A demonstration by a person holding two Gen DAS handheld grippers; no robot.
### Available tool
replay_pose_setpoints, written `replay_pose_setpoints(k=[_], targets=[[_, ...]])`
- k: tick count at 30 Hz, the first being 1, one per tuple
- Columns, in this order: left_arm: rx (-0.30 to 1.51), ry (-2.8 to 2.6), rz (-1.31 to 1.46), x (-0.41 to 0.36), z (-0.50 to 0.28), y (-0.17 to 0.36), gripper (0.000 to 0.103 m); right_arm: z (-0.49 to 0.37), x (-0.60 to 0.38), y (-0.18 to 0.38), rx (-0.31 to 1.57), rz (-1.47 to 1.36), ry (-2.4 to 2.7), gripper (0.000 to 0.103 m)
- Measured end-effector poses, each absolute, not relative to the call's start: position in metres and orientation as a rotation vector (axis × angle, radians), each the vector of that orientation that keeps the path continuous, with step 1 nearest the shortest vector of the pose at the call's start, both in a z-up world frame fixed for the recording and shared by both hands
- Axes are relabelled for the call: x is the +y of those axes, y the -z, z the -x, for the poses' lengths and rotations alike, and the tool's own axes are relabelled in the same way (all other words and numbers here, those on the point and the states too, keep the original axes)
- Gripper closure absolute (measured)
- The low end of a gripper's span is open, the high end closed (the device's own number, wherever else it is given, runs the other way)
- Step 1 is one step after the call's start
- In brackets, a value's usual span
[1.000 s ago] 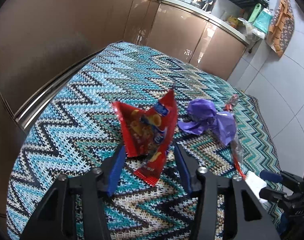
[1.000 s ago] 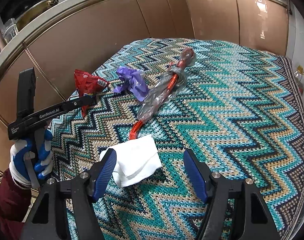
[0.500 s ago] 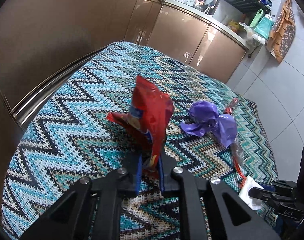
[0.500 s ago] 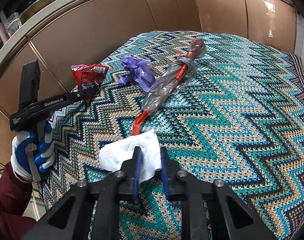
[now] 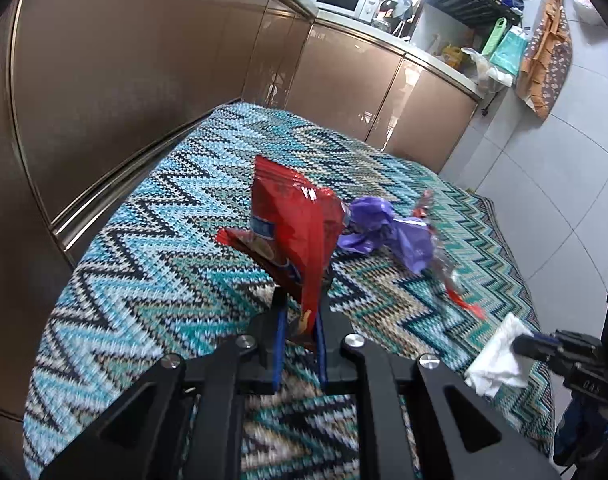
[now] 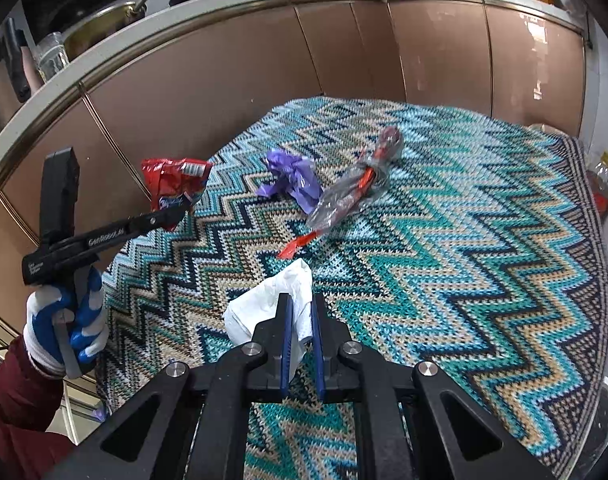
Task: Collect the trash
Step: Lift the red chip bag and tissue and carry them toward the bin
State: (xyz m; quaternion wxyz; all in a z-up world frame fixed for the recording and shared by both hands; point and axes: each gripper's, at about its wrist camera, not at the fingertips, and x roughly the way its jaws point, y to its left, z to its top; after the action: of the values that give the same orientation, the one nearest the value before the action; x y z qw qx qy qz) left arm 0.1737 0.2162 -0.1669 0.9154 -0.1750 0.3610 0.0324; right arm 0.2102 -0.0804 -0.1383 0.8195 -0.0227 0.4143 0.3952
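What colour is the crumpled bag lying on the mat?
Purple bag, clearest in the right wrist view.

- Black left hand-held gripper (image 6: 183, 212), seen from the right wrist view: white lettering "GenRobot.AI" along the side of its long black arm; small white print on the black block near the handle, too small to read.
- Black right hand-held gripper (image 5: 522, 344), seen from the left wrist view: pale characters on its black body, look like "DAS" upside down, not certain.
- Crumpled red foil snack bag (image 6: 175, 184): blue-and-white logo patch and a white barcode-like strip near the top, lettering unreadable. Same blue patch in the left wrist view (image 5: 299, 232), also unreadable.
- No other readable text.
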Motion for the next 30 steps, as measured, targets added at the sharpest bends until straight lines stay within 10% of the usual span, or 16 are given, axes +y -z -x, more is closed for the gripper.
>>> replay_pose_setpoints(k=[30], targets=[[0.569, 0.034, 0.236, 0.144, -0.084, 0.070, 0.092, -0.132, -0.217, 0.058, 0.609, -0.123, -0.616, 0.094]])
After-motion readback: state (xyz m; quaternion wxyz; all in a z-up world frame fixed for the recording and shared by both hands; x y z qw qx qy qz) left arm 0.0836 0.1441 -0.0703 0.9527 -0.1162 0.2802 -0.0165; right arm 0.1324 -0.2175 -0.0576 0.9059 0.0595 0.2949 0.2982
